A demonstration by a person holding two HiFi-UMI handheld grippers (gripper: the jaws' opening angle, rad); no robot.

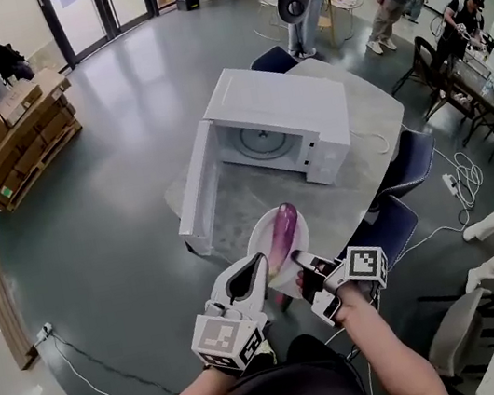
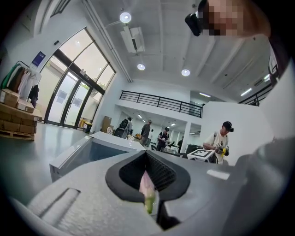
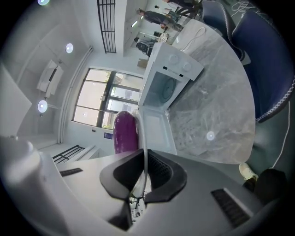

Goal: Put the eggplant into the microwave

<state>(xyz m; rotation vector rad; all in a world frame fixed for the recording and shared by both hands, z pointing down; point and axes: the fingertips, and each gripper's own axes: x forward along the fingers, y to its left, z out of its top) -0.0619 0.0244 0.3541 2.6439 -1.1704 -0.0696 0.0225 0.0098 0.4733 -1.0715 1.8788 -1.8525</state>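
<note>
A purple eggplant (image 1: 281, 231) lies on a white plate (image 1: 257, 233) that I hold in the air just before the table's near edge. My right gripper (image 1: 298, 258) is shut on the plate's thin rim (image 3: 144, 138), with the eggplant (image 3: 125, 131) just past it. My left gripper (image 1: 260, 260) is shut at the plate's left rim. In its own view the jaws pinch a thin pale pink and green sliver (image 2: 146, 193); I cannot tell rim from stem. The white microwave (image 1: 279, 110) stands ahead with its door (image 1: 196, 187) swung open to the left.
The microwave sits on a grey marble table (image 1: 366, 123). Blue chairs (image 1: 415, 157) stand along its right side, one (image 1: 385, 229) close to my right hand. Stacked cartons on a pallet (image 1: 17, 128) are far left. People stand at the back right.
</note>
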